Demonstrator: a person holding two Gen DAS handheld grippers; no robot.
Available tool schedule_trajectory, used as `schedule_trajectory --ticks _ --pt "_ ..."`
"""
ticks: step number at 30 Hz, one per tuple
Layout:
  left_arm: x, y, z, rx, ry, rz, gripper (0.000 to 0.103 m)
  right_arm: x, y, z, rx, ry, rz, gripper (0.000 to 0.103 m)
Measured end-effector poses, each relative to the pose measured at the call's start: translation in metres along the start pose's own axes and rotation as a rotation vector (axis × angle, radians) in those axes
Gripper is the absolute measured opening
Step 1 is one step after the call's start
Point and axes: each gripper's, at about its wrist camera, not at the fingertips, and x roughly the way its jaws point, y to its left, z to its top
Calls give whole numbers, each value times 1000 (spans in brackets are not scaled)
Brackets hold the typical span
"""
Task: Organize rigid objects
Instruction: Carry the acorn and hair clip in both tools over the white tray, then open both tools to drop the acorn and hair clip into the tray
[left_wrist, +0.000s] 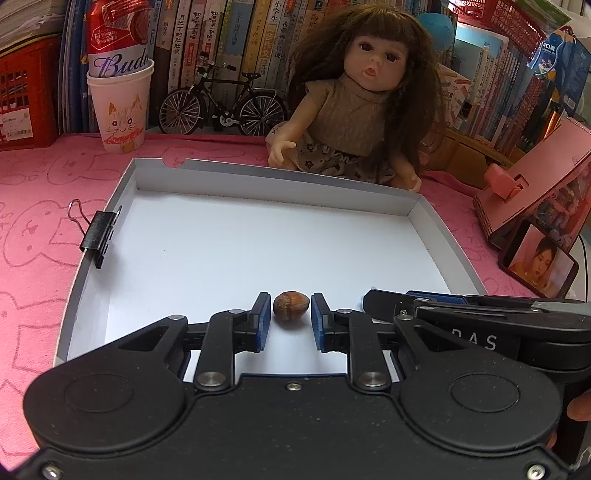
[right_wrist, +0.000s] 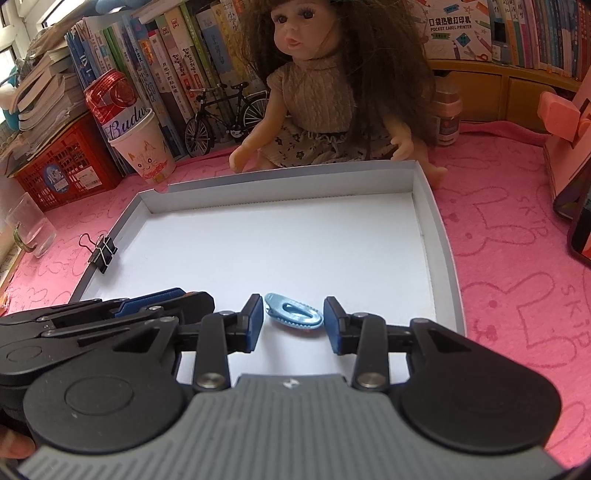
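Two grippers stand released in the white tray: left gripper around a nut, right gripper around a blue clip

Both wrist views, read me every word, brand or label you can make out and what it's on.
"Bud": red can in the paper cup.
"POCKET LABEL PRINTER": printer box.
"SKIP": pink cloth.
"DAS": right gripper body.
Book spines: Chinese, too small to read reliably.
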Motion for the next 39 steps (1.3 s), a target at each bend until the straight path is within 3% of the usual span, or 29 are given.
schedule_trajectory --ticks 4,15,23,39 --pt "-10 4 1 5 -31 13 45 -7 -5 0 24 -22 3 62" --pt "-49 5 -8 14 -104 -18 79 -35 -8 -6 50 -75 3 77" --pt "-74 0 -20 32 -145 -20 86 -56 -7 -16 39 -119 6 88" --pt "-120 -5 -48 49 -187 -46 88 -100 4 -44 -42 -240 -8 95"
